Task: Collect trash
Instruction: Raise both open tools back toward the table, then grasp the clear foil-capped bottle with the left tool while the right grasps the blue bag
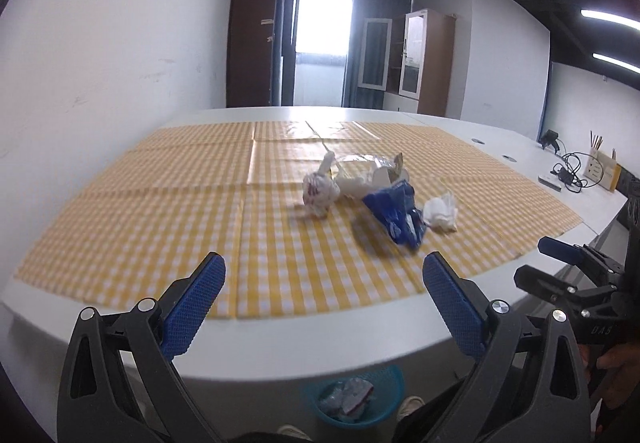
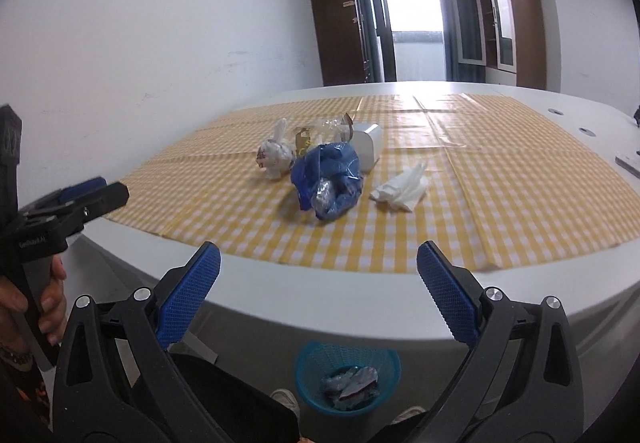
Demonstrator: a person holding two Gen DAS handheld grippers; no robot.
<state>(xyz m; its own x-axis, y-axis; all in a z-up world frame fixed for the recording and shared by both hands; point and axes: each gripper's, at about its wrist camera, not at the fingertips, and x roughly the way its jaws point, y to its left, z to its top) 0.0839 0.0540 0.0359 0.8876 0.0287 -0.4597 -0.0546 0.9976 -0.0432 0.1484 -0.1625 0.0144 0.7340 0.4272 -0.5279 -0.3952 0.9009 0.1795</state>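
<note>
A heap of trash lies on the yellow checked cloth (image 1: 160, 211): a crumpled blue plastic bag (image 1: 394, 213) (image 2: 330, 179), a knotted white bag (image 1: 318, 193) (image 2: 274, 157), a white tissue (image 1: 440, 213) (image 2: 400, 187) and a white carton (image 2: 368, 147). On the floor under the table's near edge stands a blue basket (image 1: 354, 397) (image 2: 346, 379) with wrappers in it. My left gripper (image 1: 324, 307) is open and empty, above the table edge and short of the heap. My right gripper (image 2: 318, 295) is open and empty too, over the basket.
The white table (image 1: 280, 343) runs far and to the right, where cables, a charger and a pencil holder (image 1: 600, 171) lie. The person's shoes (image 2: 286, 401) rest by the basket. A white wall stands at left, cabinets and a bright door at the back.
</note>
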